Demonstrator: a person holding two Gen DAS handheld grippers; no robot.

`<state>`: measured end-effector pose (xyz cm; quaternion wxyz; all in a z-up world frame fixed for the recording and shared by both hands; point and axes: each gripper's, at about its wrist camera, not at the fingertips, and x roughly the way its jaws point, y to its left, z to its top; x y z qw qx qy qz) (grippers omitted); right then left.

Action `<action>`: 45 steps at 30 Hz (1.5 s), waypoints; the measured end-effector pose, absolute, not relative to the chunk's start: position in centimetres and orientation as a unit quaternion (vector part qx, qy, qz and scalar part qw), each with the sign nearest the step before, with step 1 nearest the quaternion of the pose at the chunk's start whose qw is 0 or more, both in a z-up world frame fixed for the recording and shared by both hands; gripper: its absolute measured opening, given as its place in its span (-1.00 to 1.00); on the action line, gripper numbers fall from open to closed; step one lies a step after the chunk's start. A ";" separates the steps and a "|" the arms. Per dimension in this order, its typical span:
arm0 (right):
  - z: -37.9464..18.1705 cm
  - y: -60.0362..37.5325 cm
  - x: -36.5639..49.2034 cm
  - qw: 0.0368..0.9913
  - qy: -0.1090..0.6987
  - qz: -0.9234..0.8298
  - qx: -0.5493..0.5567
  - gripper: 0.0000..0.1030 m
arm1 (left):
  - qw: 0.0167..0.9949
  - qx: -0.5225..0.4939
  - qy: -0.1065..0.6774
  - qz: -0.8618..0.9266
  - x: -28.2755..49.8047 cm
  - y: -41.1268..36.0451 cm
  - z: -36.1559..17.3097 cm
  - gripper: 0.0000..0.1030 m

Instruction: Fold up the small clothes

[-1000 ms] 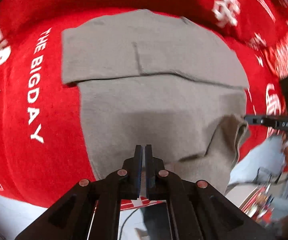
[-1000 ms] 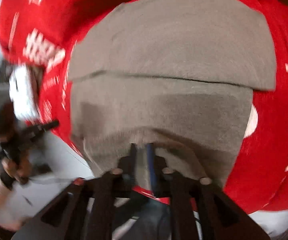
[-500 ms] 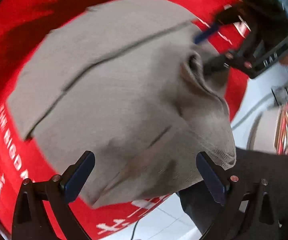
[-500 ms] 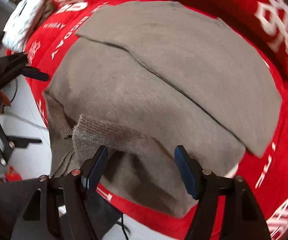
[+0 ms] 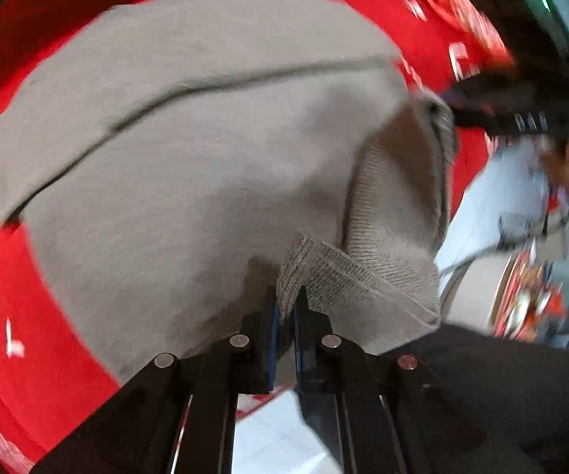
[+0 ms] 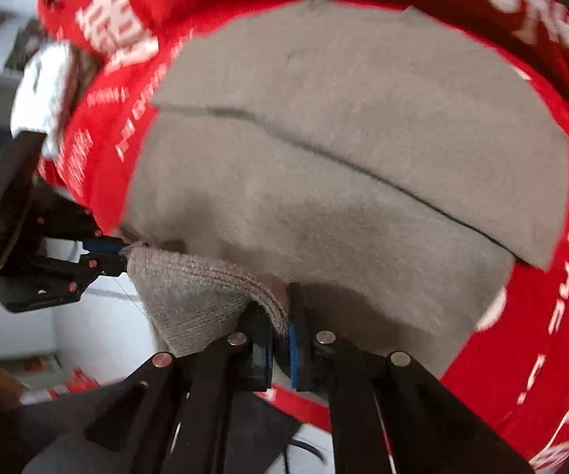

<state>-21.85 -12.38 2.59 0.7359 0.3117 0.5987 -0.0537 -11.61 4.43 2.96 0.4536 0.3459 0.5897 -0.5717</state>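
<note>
1. Left tongs [image 5: 286, 308] have just snapped closed on the near hem of the grey knit top [image 5: 189, 150].
2. Right tongs [image 6: 280, 328] have just closed on that hem too.
3. Farther back, the top lies folded on a red cloth [image 6: 541, 316].

Red cloth [image 5: 67, 355] with white lettering, covering the surface. Grey knit garment [image 5: 189, 181] directly on it, mid-frame.
</note>
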 end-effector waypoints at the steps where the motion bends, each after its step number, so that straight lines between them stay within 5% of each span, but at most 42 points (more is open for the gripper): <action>1: 3.6 -12.6 -22.1 0.742 0.588 -0.059 0.318 -0.88 | 0.465 0.327 0.595 -0.568 -10.6 5.1 3.9 -0.85; 14: 13.3 -20.1 -20.5 0.804 0.451 -0.143 0.360 -0.88 | 0.630 0.189 0.535 -0.530 1.7 2.0 14.2 -0.85; 21: 7.4 -29.1 -16.9 0.764 0.451 -0.193 0.420 -0.88 | 0.673 0.151 0.557 -0.464 8.7 -6.5 8.0 -0.85; 31: -4.0 -34.5 -15.0 0.687 0.501 -0.242 0.467 -0.88 | 0.695 0.221 0.582 -0.361 11.2 -12.7 -3.1 -0.85; 35: -4.3 -34.7 -15.0 0.681 0.504 -0.257 0.464 -0.88 | 0.695 0.215 0.600 -0.332 13.0 -12.4 -4.3 -0.82; 38: -2.9 -34.3 -14.3 0.688 0.525 -0.290 0.408 -0.81 | 0.702 0.219 0.607 -0.301 14.1 -11.6 -3.9 -0.40; 45: 0.8 -32.7 -15.2 0.709 0.528 -0.294 0.363 -0.81 | 0.718 0.201 0.594 -0.301 14.0 -7.8 0.7 -0.37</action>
